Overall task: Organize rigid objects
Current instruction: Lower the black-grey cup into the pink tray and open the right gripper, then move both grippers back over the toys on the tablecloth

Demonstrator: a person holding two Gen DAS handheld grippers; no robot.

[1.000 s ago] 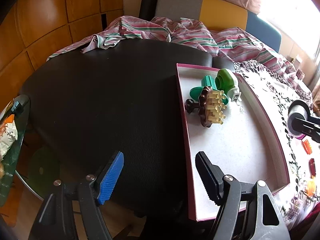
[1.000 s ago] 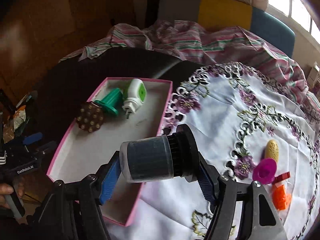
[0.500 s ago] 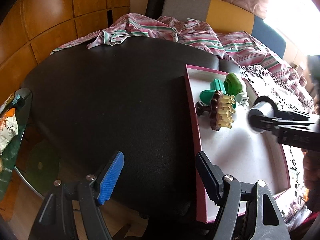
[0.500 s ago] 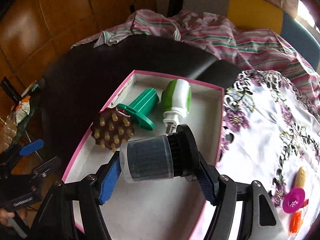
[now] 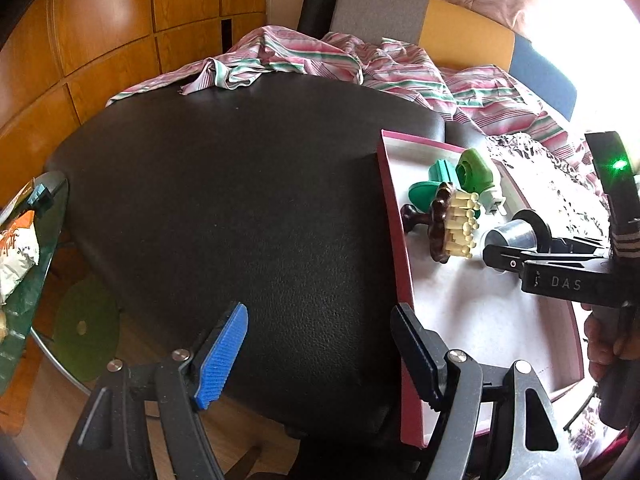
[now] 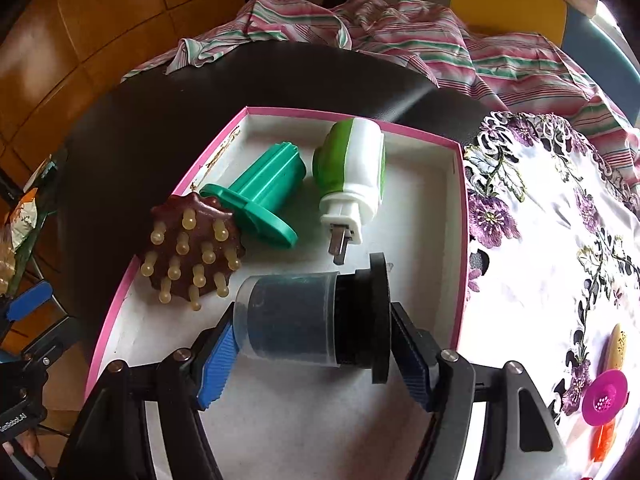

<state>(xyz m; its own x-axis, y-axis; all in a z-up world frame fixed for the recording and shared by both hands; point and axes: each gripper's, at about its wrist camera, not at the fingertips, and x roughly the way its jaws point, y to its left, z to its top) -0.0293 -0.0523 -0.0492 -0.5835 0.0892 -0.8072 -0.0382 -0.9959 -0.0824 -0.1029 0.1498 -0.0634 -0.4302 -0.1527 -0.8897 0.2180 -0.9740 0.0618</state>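
My right gripper [image 6: 314, 344] is shut on a dark cylinder with a black ribbed cap [image 6: 296, 320], held sideways low over the white floor of a pink-rimmed box [image 6: 464, 216]. Just beyond it in the box lie a brown knobbed massage brush [image 6: 192, 248], a green flanged piece [image 6: 264, 196] and a green-and-white plug-in device [image 6: 356, 172]. In the left wrist view the cylinder [image 5: 512, 234] hangs next to the brush [image 5: 452, 224]. My left gripper [image 5: 320, 332] stands open and empty over the black table [image 5: 240, 200], at the box's near left rim [image 5: 404, 264].
Right of the box lies a white embroidered cloth [image 6: 560, 240] with a pink round piece [image 6: 604, 398], an orange piece [image 6: 604, 438] and a yellow piece [image 6: 618, 344]. A striped cloth [image 6: 400, 28] is bunched at the table's far edge. A glass side table with snack bags [image 5: 20, 248] stands left.
My right gripper has carried the cylinder left from over the embroidered cloth and down into the box, close to the brush. The left gripper has stayed where it was, still open.
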